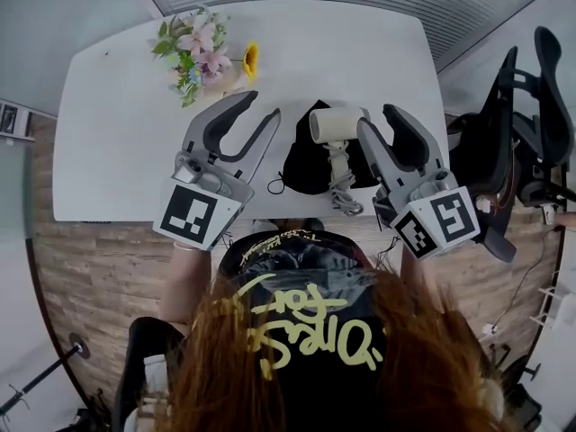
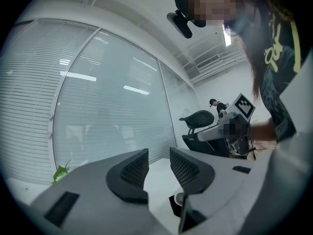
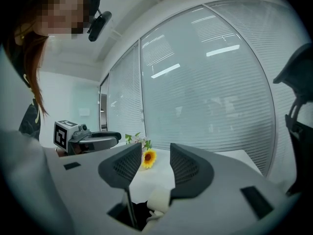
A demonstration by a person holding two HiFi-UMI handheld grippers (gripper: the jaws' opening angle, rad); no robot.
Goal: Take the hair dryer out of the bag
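A cream hair dryer (image 1: 335, 126) lies with its coiled cord on a black bag (image 1: 304, 167) near the front edge of the white table (image 1: 117, 124). Both grippers hang in the air above the table, one on each side of the bag. The left gripper (image 1: 259, 106) is open with nothing between its jaws. My right gripper (image 1: 378, 118) is open and empty too. Below the left gripper (image 2: 159, 156) in the left gripper view I see the dryer's round grille (image 2: 180, 198). Under the right gripper (image 3: 155, 153), the right gripper view shows the dryer (image 3: 159, 199) on the bag (image 3: 139, 212).
A bunch of flowers (image 1: 200, 50) with a sunflower (image 1: 251, 59) stands at the table's far left. Black office chairs (image 1: 522, 133) stand to the right of the table. A second person (image 2: 217, 104) is far off by a chair. Window blinds run behind the table.
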